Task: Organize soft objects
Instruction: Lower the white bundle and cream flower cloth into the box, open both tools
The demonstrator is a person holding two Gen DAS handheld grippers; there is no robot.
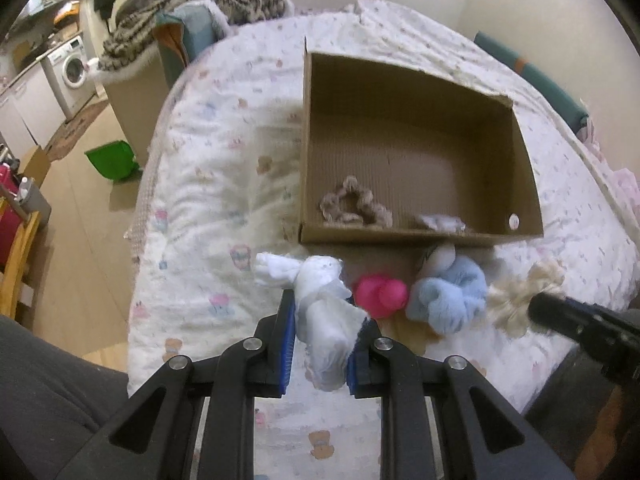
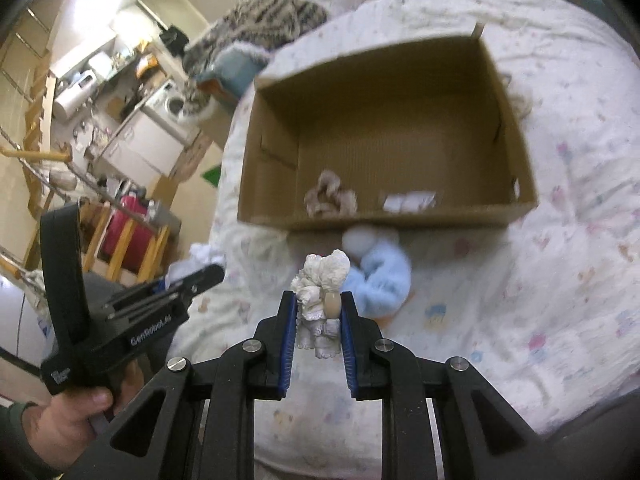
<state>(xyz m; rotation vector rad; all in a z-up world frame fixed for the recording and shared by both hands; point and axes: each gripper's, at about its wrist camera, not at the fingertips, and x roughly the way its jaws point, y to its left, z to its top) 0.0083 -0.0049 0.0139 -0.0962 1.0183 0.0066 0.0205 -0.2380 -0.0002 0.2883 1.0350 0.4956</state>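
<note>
**Both hands loaded, box waiting just ahead**

The landmark is the open brown cardboard box (image 1: 420,236) standing on the bed's white quilt printed with small bears (image 1: 208,208). Each tool carries one soft piece, and both are held short of the box's near wall, probably so that each can be lowered over that wall in turn.

The left hand-held gripper (image 1: 323,334) is clenched on a white rolled fabric bundle, sock-like (image 1: 324,320); its blue pads press the cloth from both sides, and the loose knotted end droops toward the box's near wall. The right hand-held gripper (image 2: 319,322) is clamped on a cream ruffled scrunchie with a small beige bead (image 2: 320,280), which bulges above the fingers, again just before the near wall. Gripping at the middle likely keeps such limp things from slipping out.

Inside the box, against the near wall, lie a brown-and-beige fuzzy scrunchie (image 1: 354,204) toward the left corner and a small white-grey crumpled fabric piece (image 1: 440,222) to its right. The rest of the floor is bare cardboard, so there is ample room.

Outside, just in front of the near wall, a pale blue fluffy scrunchie (image 1: 452,296) and a bright pink rounded soft toy (image 1: 380,292) rest on the quilt, touching or nearly so. They appear to be next for collection.
</note>
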